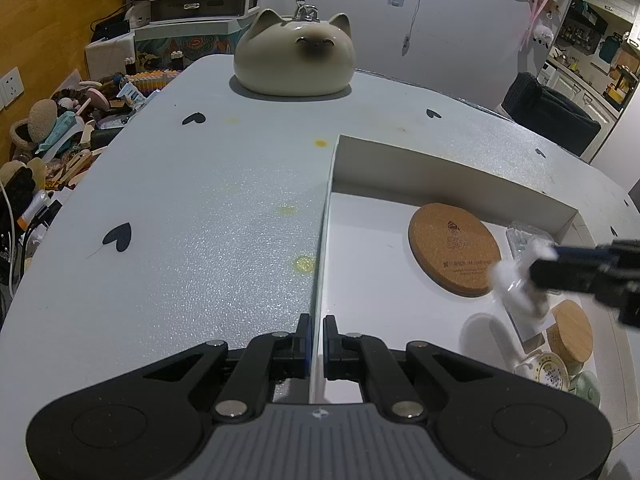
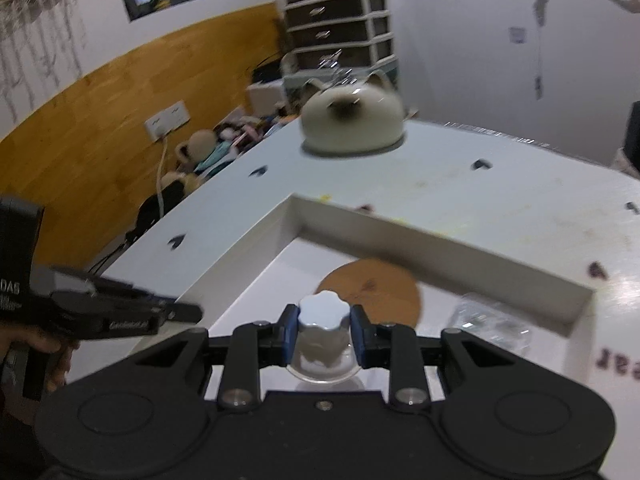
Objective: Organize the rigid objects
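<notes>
The right gripper [image 2: 323, 330] is closed on a small clear bottle [image 2: 322, 354] with a white, scalloped cap [image 2: 324, 314] — the blue pads press the cap from both sides, and the bottle hangs above the floor of a shallow white box [image 2: 440, 242]. In the left wrist view the same gripper [image 1: 532, 270] reaches in from the right edge with the bottle [image 1: 516, 284] blurred at its tip, just over the rim of a round cork coaster [image 1: 454, 250] that lies flat inside the box [image 1: 440, 168].

The left gripper [image 1: 317, 330] is nearly closed, its fingers pinching the box's thin left wall between them near the front corner.

Also in the box: a clear plastic piece [image 1: 524, 236] beside the coaster against the right wall, and toward the near right corner a jar with a wooden lid [image 1: 570, 330], a small patterned dish [image 1: 552, 370] and a pale green object [image 1: 586, 390], close together below the held bottle.

The box rests on a pale blue table [image 1: 200, 208] dotted with black hearts and yellow stains. A cream cat-shaped ceramic piece [image 1: 294, 56] sits at the far edge, well apart from the box.
</notes>
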### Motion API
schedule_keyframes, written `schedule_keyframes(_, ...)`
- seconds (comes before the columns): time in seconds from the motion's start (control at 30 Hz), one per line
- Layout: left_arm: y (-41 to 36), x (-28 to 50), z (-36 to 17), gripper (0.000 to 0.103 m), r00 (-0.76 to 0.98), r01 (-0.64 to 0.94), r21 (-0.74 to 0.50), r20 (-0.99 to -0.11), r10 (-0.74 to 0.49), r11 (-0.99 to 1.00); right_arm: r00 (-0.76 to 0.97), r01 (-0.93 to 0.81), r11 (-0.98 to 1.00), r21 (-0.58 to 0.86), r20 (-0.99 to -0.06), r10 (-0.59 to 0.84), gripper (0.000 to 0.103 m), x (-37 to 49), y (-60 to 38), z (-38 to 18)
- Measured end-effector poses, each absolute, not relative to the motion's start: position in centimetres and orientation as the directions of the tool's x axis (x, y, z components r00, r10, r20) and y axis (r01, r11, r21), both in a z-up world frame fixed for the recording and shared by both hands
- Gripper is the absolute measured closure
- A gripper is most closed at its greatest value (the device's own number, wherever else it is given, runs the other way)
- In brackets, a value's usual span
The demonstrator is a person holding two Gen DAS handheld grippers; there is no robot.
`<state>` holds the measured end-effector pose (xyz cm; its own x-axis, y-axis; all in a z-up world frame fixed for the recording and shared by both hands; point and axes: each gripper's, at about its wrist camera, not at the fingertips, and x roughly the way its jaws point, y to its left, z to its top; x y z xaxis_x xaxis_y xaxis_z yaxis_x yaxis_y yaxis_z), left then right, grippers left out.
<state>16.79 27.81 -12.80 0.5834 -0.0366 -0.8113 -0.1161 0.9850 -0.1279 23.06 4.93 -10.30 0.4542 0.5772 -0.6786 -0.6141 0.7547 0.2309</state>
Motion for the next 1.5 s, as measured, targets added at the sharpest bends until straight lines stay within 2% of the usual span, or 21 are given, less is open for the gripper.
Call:
schedule_keyframes(0.4, 27.8, 16.8, -12.8, 0.1, 0.583, -0.116, -0.129, -0.811, -0.038, 0.985, 0.381, -0.661, 0.718, 0.218, -0.727, 0.571, 0.074, 22.5, 8.1, -12.6)
schedule_keyframes(0.7, 27.7, 16.9, -12.8, 0.1, 0.584, -0.114, -0.131, -0.811, -0.041, 0.985, 0.394, -0.637, 0.754, 0.158, -0.774, 0.496, 0.073, 22.5, 8.0, -13.4)
schedule_keyframes(0.77, 27.7, 16.8, -12.8, 0.1, 0.584, -0.113, -0.131, -0.811, -0.041, 0.985, 0.391, -0.634, 0.757, 0.162, -0.777, 0.493, 0.066, 22.4, 7.9, -13.5)
schedule_keyframes(0.8, 27.7, 16.8, -12.8, 0.1, 0.584, -0.114, -0.131, -0.811, -0.04, 0.985, 0.387, -0.633, 0.756, 0.164, -0.779, 0.493, 0.056, 22.3, 7.9, -13.5)
schedule_keyframes(0.9, 27.7, 16.9, -12.8, 0.1, 0.584, -0.111, -0.132, -0.811, -0.042, 0.985, 0.379, -0.63, 0.758, 0.171, -0.784, 0.492, 0.037, 22.0, 7.9, -13.3)
schedule_keyframes(1.0, 27.6, 17.0, -12.8, 0.1, 0.584, -0.108, -0.133, -0.811, -0.046, 0.985, 0.371, -0.63, 0.758, 0.17, -0.791, 0.486, 0.026, 21.5, 8.0, -13.3)
schedule_keyframes(1.13, 27.7, 17.1, -12.9, 0.1, 0.584, -0.102, -0.135, -0.81, -0.051, 0.985, 0.375, -0.625, 0.764, 0.163, -0.795, 0.477, 0.02, 21.1, 8.0, -13.2)
schedule_keyframes(1.27, 27.9, 17.0, -12.9, 0.1, 0.584, -0.095, -0.137, -0.81, -0.056, 0.986, 0.393, -0.609, 0.78, 0.145, -0.798, 0.456, 0.003, 20.8, 7.7, -12.9)
schedule_keyframes(1.4, 27.9, 17.1, -12.9, 0.099, 0.583, -0.085, -0.131, -0.811, -0.057, 0.988, 0.412, -0.583, 0.8, 0.14, -0.798, 0.44, 0.0, 20.7, 7.2, -12.6)
schedule_keyframes(1.47, 27.9, 17.2, -12.9, 0.093, 0.582, -0.08, -0.128, -0.811, -0.058, 0.989, 0.425, -0.572, 0.809, 0.136, -0.794, 0.434, 0.0, 20.6, 6.9, -12.3)
schedule_keyframes(1.5, 27.8, 17.2, -12.8, 0.085, 0.586, -0.076, -0.136, -0.808, -0.067, 0.988, 0.435, -0.567, 0.813, 0.132, -0.79, 0.432, 0.0, 20.6, 6.7, -12.0)
